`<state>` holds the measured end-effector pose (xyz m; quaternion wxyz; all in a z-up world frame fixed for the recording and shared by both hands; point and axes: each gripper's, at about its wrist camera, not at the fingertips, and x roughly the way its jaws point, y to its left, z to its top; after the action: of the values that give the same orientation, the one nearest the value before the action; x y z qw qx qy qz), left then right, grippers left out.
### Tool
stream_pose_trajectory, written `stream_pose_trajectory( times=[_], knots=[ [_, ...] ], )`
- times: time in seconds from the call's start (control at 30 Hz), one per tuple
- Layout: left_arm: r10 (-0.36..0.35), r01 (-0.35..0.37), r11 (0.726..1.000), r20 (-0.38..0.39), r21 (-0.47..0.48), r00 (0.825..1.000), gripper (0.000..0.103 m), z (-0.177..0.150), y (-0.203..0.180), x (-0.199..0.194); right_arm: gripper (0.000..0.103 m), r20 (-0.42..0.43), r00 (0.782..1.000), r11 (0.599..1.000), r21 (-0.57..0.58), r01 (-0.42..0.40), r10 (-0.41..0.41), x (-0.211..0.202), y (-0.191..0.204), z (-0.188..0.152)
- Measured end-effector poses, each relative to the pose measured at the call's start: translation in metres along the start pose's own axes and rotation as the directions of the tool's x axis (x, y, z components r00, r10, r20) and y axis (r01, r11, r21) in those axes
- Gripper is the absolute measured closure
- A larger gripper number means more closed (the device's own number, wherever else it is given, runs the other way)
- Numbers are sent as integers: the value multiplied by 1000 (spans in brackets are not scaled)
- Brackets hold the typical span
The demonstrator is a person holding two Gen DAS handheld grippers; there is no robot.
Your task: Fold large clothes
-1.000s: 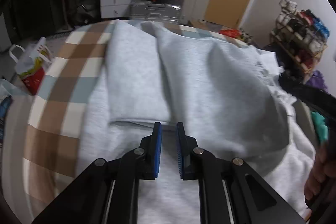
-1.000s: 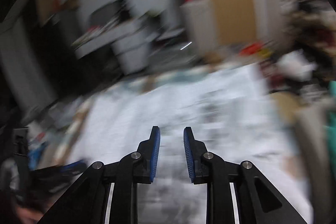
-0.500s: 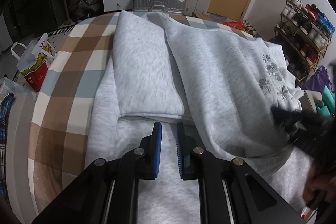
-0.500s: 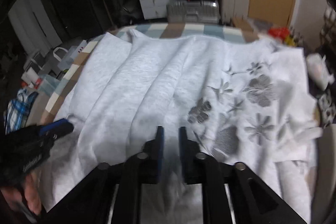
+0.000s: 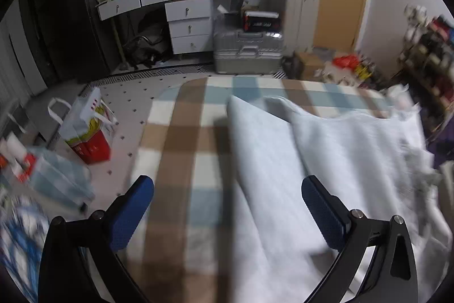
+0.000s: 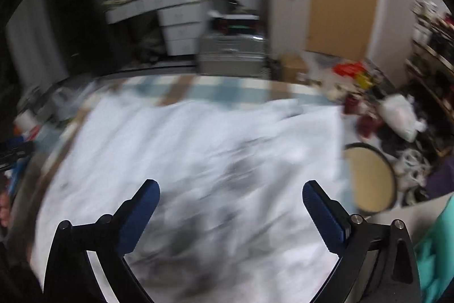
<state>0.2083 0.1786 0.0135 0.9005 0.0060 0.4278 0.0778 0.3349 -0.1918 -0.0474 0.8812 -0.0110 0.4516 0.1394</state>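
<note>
Left claw (image 5: pixel 227 190) spread wide, jaws just opened, nothing between them; right claw (image 6: pixel 231 193) likewise just opened and empty. Pale grey sweatshirt (image 5: pixel 326 166) spread over checked blanket (image 5: pixel 181 144) on the bed, partly folded. Likely soft, thick, limp, fairly heavy; sags if lifted by one point. Best pinched at hem or fold edge, both claws apart.

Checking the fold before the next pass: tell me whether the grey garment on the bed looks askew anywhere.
Yes. The grey garment lies rumpled, its far edge wavy rather than straight across the checked blanket. Blur hides finer creases.
</note>
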Motion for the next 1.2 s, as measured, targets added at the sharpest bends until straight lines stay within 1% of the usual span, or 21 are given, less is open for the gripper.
stream_pose_trajectory(
  times=[0.07,0.13,0.2,0.27,0.3,0.33,0.37,0.47,0.5,0.53,0.57,0.6,0.63,0.67,0.73,0.8,0.87,0.97,1.03,1.1,1.2],
  knots=[
    [-47,50,999,-134,18,990,1,18,2,46,1,-55,998,998,58,40,-37,36,-30,18],
    [-54,51,999,-207,-20,977,1,21,7,79,2,-114,992,993,92,68,-58,71,-52,34],
    [-110,94,993,-275,-68,955,2,18,10,105,4,-133,989,990,112,81,-66,73,-79,28],
    [-179,152,982,-307,-107,935,2,14,10,121,4,-180,983,992,116,44,-23,91,-91,26],
    [-194,165,980,-317,-116,929,5,13,9,125,4,-194,981,993,108,50,-29,82,-100,20],
    [-224,193,973,-323,-124,920,17,13,7,128,4,-208,978,993,101,52,-30,88,-102,19],
    [-251,220,967,-327,-129,911,22,13,5,130,4,-224,975,995,97,32,-10,92,-103,16],
    [-299,278,954,-359,-110,884,29,12,-10,132,11,-260,963,996,73,-49,67,94,-96,6],
    [-301,286,953,-365,-97,881,39,12,-14,132,11,-261,963,997,62,-54,69,95,-92,3],
    [-297,286,954,-371,-84,880,41,12,-18,132,17,-258,963,995,69,-66,82,93,-92,2],
    [-304,297,952,-371,-78,878,44,12,-23,131,28,-247,961,990,93,-102,122,90,-89,1],
    [-311,306,949,-371,-74,875,54,14,-24,129,33,-232,962,986,108,-124,147,87,-88,1],
    [-320,318,946,-373,-71,871,62,16,-25,130,45,-225,960,984,111,-143,165,85,-85,1],
    [-338,337,939,-376,-70,863,63,16,-26,129,60,-224,958,981,107,-161,182,83,-81,-1],
    [-419,410,906,-365,-105,831,71,17,-20,128,73,-216,959,983,49,-179,185,75,-66,-4],
    [-426,414,903,-368,-115,826,70,17,-13,130,73,-207,969,989,-28,-147,138,70,-53,-6],
    [-413,397,910,-368,-122,833,69,16,-13,129,73,-201,971,991,-19,-133,127,71,-52,-7],
    [-307,331,944,-392,-6,867,70,19,-31,128,77,-192,975,993,21,-113,115,73,-54,-6],
    [-261,314,947,-421,61,869,80,24,-37,134,81,-164,983,996,-1,-88,86,72,-49,-5],
    [-225,291,953,-445,86,867,82,35,-41,141,84,-133,990,998,-39,-49,44,73,-40,-1],
    [-163,244,961,-449,129,878,82,53,-42,154,86,-105,995,999,-49,-6,0,77,-31,14]
  ],
)
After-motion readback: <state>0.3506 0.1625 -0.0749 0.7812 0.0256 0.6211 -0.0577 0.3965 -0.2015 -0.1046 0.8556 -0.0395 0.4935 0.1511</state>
